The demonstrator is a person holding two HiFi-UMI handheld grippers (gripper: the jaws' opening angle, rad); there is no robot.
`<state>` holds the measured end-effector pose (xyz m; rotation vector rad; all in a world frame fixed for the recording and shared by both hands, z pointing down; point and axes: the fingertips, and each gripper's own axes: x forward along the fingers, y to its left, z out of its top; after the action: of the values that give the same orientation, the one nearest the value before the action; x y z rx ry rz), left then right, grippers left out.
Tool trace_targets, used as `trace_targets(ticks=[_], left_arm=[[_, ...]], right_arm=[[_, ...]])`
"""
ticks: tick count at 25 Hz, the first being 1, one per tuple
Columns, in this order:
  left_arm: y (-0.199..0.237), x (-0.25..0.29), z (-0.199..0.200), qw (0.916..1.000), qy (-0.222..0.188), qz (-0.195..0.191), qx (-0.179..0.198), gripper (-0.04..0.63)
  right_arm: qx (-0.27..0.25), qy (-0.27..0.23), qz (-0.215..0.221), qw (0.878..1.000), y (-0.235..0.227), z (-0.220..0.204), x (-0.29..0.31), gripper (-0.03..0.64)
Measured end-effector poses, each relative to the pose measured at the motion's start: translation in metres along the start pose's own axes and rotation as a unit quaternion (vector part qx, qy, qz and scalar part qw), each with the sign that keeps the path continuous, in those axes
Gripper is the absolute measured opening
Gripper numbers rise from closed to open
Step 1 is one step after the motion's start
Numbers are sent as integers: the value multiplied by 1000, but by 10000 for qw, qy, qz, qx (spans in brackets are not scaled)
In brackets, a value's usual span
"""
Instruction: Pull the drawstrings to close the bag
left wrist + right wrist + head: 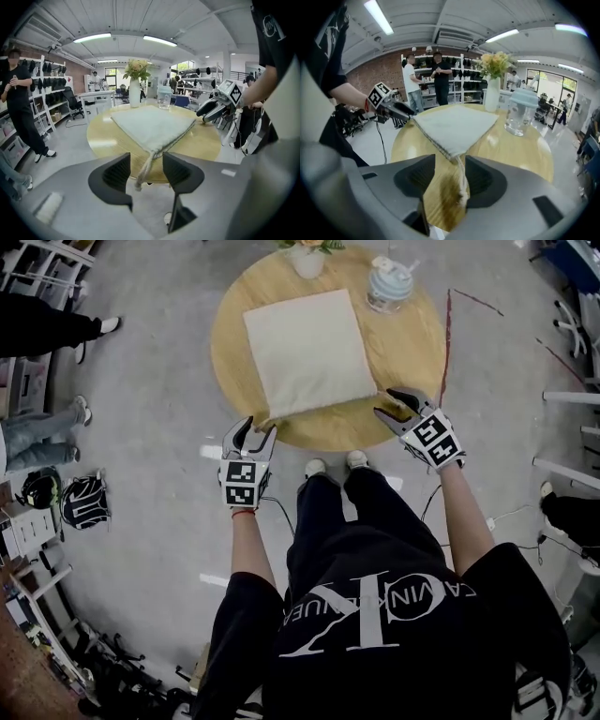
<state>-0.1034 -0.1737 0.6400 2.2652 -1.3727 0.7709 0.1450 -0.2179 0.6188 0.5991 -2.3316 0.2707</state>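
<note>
A flat cream drawstring bag point(307, 351) lies on a round wooden table point(417, 348). My left gripper point(253, 430) hovers at the table's near edge by the bag's near-left corner. In the left gripper view its jaws point(145, 173) stand open, and a cream drawstring point(146, 164) hangs off the table edge between them, touching neither pad. My right gripper point(396, 405) sits at the bag's near-right corner. Its jaws point(450, 180) are open too; the other drawstring point(463, 180) runs between them, close to the right-hand pad.
A white vase of flowers point(307, 259) and a lidded glass jar point(388, 285) stand at the table's far side. People stand off to the left point(47, 329). Helmets and a bag point(84, 501) lie on the floor at the left, with chairs and racks at the right.
</note>
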Motion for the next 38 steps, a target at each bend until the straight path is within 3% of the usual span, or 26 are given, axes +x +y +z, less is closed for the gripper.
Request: trace_targets(ticks=[6,11,14,18,21,23,29,38], left_arm=[[-2,9,-11,9982,450,-121,365,209],[-6,10,-10,9969,500,-218,563,187],[-12,11,-11,9955,584,-307,686,150],[-19,13,-13,9954,725,-391,487,89],[-17,12,-14,9961,774,-314,280,86],[-13,11,-11,9966,776,-124,228,18],[13,-5,27,9976,205,596,301,18],[50,-38,118,9912,-715,1079,258,18]], right_arm=[[-381,353,241,9984,-5,-11,16,186],[-623,509,344,9962,-8,-13,23,182],[-733,536,444,9949,-5,-12,26,123],[-837,573,632,9928,2,-13,27,58],[-901,555,544,9929,4,-13,25,31],[-830,444,444,9946,3,-8,24,28],[-777,-188,0,9968,-13,27,4,25],[-695,-1291,-610,9873,-46,117,-41,23]])
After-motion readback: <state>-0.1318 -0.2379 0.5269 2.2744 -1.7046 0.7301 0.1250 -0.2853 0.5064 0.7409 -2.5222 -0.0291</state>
